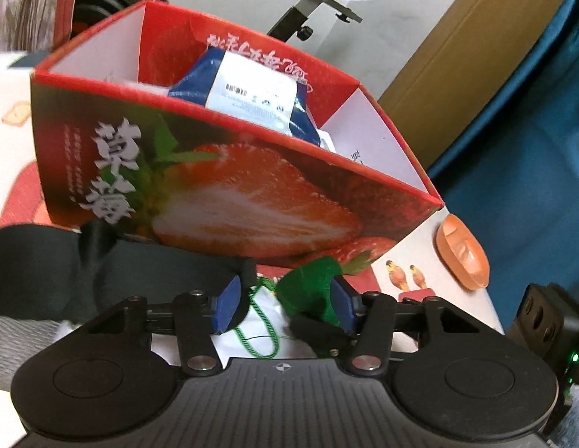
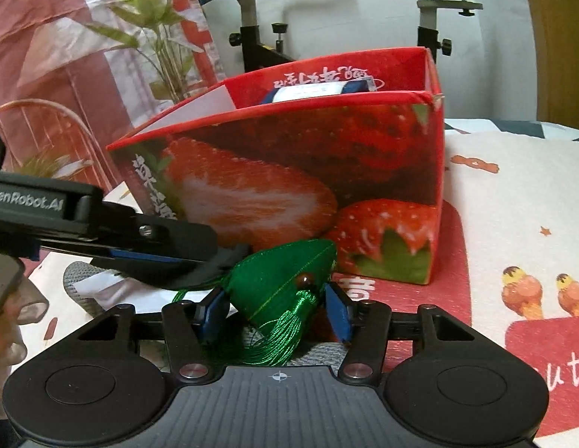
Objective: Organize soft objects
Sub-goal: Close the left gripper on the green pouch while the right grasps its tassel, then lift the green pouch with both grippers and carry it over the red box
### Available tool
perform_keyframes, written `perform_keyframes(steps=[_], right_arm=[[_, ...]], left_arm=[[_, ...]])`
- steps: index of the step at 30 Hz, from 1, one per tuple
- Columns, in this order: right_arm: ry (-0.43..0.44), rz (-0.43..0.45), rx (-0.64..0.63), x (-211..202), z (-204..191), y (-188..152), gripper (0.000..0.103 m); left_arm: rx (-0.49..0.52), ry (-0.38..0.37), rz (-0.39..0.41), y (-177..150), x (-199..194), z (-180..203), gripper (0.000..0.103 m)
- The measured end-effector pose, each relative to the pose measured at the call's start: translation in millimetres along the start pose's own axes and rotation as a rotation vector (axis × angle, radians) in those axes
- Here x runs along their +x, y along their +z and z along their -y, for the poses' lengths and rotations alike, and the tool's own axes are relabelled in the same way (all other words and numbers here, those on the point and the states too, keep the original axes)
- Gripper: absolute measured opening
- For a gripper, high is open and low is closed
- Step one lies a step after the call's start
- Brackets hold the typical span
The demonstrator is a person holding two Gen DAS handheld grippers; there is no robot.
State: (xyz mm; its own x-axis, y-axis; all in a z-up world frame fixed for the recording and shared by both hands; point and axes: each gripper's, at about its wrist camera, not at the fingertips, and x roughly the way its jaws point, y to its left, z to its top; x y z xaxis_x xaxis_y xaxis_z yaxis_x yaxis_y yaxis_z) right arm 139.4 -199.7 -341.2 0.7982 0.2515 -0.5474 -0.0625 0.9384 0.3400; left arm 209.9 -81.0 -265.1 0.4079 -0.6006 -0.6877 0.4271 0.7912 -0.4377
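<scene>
Right in front of strawberry box [image 2: 289,171], green tassel sachet [image 2: 285,280] sits between my right gripper [image 2: 276,308] pads, half-open, touching it – not sure it's pinched. Left gripper [image 1: 285,304] part-open beside it, holding nothing – box is likely the drop spot.

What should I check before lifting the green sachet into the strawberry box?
1. Green sachet between right gripper fingers: ok.
2. Right grip firmly shut on it: cannot tell.
3. Left gripper clear of the sachet: not ok, its open fingers sit around one corner.
4. Strawberry box open on top: ok.
5. Room inside beside the blue packet: ok.
6. Green cord free of the fingers: cannot tell.
</scene>
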Motion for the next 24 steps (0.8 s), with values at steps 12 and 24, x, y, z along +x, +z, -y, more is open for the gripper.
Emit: perform_keyframes(steps=[12, 24], right_arm=[[0.012, -0.004, -0.022, 2, -4, 0, 0.052], [0.013, 0.067, -0.108, -24, -24, 29, 0.05]], left_arm=[[-0.036, -0.083, -0.076, -1, 37, 3, 0.045], [0.035, -0.1, 0.056, 14, -5, 27, 0.043]])
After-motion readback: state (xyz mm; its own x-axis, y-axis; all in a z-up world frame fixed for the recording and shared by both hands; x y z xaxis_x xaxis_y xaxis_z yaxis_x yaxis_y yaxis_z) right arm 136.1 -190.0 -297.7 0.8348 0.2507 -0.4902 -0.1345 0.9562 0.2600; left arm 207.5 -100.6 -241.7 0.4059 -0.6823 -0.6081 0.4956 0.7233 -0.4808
